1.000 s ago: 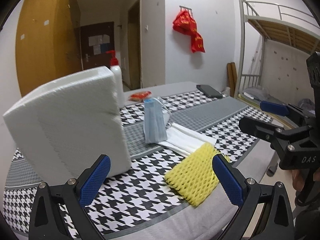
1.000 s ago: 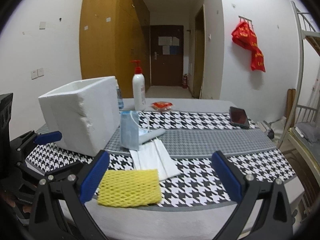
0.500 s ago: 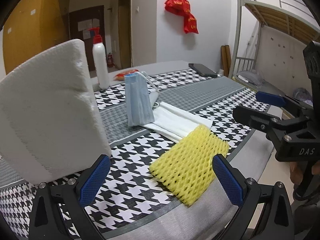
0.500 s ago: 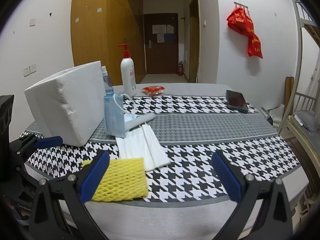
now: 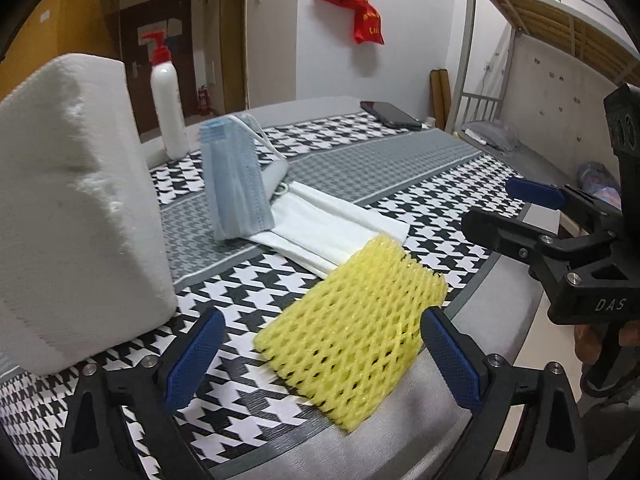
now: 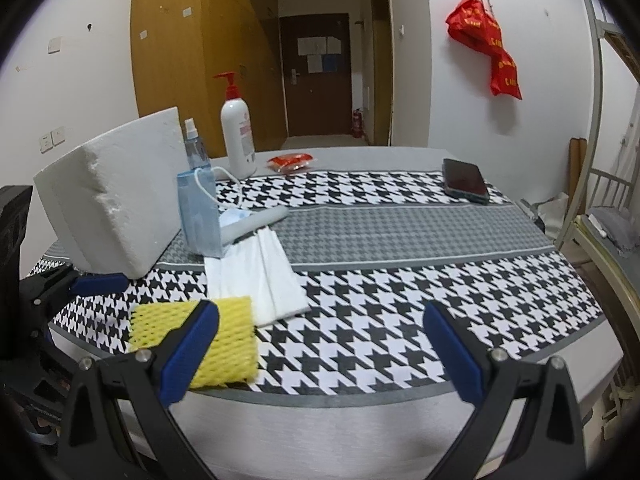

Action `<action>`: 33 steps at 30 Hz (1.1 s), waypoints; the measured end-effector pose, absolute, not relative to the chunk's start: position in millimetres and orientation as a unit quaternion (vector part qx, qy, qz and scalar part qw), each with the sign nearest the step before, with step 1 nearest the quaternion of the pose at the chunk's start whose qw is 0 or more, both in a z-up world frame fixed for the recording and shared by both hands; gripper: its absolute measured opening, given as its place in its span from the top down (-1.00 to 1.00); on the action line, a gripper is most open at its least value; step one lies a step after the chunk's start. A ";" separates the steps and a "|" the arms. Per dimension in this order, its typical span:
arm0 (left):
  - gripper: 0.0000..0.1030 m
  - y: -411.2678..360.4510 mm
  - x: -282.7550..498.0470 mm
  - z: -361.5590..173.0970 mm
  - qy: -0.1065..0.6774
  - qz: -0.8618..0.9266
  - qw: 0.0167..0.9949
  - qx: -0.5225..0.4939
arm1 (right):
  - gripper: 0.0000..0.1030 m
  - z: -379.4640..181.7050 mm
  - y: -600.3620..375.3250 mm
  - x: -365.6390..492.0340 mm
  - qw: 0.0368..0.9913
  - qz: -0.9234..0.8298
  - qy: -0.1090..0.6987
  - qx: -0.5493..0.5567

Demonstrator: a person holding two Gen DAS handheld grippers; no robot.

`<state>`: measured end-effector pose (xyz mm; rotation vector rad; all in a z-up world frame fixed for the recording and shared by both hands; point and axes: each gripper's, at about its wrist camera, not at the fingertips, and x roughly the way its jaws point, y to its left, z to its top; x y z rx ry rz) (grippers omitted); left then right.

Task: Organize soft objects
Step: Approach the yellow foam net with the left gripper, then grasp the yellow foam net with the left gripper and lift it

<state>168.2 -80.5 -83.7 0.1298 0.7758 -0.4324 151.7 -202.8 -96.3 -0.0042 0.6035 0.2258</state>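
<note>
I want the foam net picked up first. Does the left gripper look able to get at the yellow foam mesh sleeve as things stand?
Probably yes. The left gripper is open, and the yellow foam mesh sleeve lies flat at the table's near edge between its fingers, with nothing on top or in front of it.

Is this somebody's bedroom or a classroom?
Probably a dorm bedroom: a metal bunk bed stands by the wall, tall wooden wardrobes line the hallway, and a patterned table holds everyday things.

Pump bottle (image 6: pixel 238 136), spray bottle (image 6: pixel 194 148), phone (image 6: pixel 464 180) — all on the houndstooth table (image 6: pixel 400 280).
</note>
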 end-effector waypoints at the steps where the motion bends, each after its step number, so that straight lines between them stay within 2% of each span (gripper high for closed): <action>1: -0.87 -82.3 168.5 -84.7 0.377 -0.210 0.900 0.065 | -0.99 -97.1 -204.1 152.3 0.948 0.111 0.298 -0.001; 20: -0.31 -93.0 176.8 -97.6 0.414 -0.228 0.878 0.071 | -0.99 -104.9 -214.3 155.0 0.947 0.118 0.300 0.016; 30: 0.11 -98.0 174.7 -95.3 0.408 -0.236 0.879 0.076 | -0.99 -107.7 -217.5 156.3 0.946 0.116 0.303 0.020; 33: 0.32 -98.5 174.8 -95.4 0.407 -0.242 0.878 0.072 | -0.99 -108.1 -217.8 156.6 0.946 0.115 0.303 0.021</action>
